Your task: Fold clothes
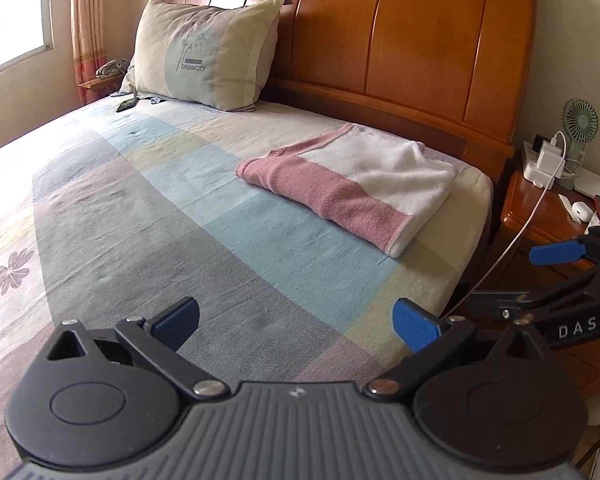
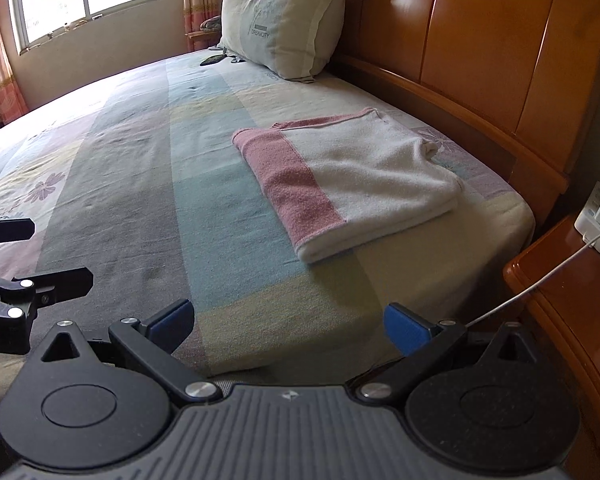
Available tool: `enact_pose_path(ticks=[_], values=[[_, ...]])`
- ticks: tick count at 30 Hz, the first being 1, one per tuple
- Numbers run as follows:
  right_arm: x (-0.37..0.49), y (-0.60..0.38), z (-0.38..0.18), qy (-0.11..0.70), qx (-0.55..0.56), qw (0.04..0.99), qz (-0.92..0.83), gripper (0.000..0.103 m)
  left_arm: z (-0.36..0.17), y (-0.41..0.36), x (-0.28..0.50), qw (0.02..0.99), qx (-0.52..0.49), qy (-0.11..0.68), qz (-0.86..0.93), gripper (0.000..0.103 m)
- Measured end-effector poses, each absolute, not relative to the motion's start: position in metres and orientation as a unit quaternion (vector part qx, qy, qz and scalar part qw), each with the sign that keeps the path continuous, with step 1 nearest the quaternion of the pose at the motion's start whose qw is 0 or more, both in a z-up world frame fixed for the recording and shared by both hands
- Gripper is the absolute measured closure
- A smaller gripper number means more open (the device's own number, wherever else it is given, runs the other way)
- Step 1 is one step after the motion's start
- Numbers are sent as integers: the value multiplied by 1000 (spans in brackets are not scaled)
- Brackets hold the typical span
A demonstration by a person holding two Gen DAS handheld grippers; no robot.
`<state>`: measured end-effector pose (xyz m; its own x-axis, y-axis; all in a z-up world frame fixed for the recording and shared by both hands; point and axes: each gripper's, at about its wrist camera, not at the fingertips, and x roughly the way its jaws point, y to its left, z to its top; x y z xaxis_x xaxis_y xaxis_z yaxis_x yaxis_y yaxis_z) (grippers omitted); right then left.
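Left gripper [image 1: 296, 320] & right gripper [image 2: 288, 326] both wide open, empty, hovering near folded towel [image 2: 348, 180] on bed [image 2: 140, 200].

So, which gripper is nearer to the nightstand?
Right. The right gripper hangs at the bed's corner beside the nightstand; the left gripper is farther in over the bed.

- The folded towel [image 2: 356, 184], pink and white, is nubby matt terry cloth.
- The bed sheet [image 2: 148, 184] beneath it is flat woven cloth, faintly creased.
- Behind the towel, the headboard [image 1: 412, 40] is glossy varnished wood.
- Each tool shows matt black plastic with bright metal rivets: left tool [image 1: 296, 320], right tool [image 2: 288, 320].
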<state>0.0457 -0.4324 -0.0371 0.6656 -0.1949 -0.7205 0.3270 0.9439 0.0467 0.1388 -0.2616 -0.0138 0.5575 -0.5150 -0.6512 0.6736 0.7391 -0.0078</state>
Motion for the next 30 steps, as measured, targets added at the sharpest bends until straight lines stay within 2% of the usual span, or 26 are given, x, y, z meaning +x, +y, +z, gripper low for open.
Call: enact_pose_path(ticks=[12,30], values=[[-3,-398,-30,374,59,916,-131,0,-9,-257,86,894,126,290,-317,1],[-55,-376,-30,362,38,917,-164,0,-9,-240,59,892,104,311,-310,1]])
